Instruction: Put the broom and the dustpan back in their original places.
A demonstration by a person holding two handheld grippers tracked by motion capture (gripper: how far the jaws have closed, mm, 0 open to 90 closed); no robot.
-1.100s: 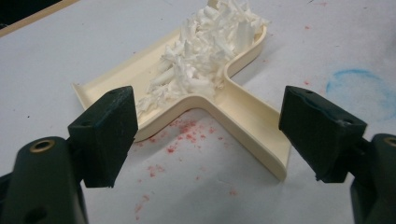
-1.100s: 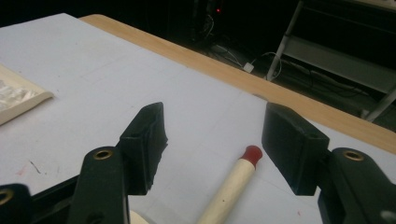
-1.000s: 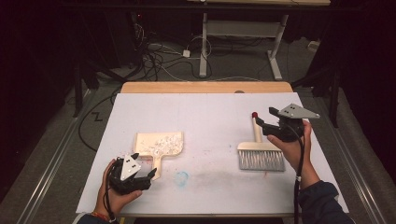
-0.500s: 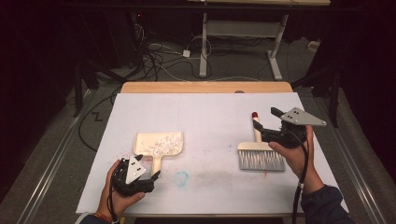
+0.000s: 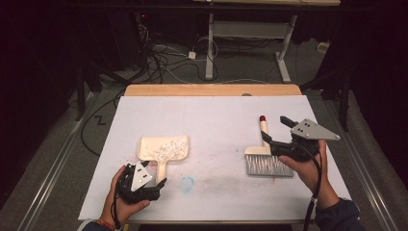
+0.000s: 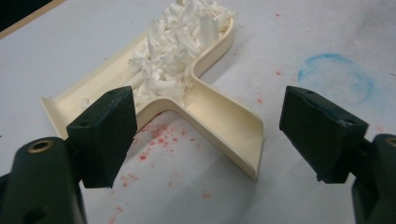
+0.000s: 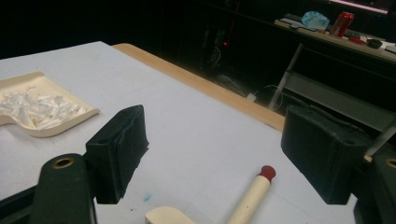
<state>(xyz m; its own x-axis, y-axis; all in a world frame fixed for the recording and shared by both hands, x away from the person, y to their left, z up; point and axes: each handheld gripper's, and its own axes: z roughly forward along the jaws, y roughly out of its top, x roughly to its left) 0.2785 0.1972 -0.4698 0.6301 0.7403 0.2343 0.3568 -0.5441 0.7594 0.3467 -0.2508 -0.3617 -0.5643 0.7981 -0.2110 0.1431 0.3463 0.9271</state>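
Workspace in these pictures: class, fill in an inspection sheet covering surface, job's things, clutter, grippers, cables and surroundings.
Surface: white sheet on a wooden table, with red specks and a blue ring mark.
Job's things: cream dustpan holding white shreds; brush lying flat, red-tipped handle.
Clutter: nothing seen.
Grippers: left gripper open, jaws either side of the dustpan handle; right gripper open above the brush handle, its jaws having just been opening.
Cables: tangle on floor.
Surroundings: dark room, desk frame, shelf with red can.
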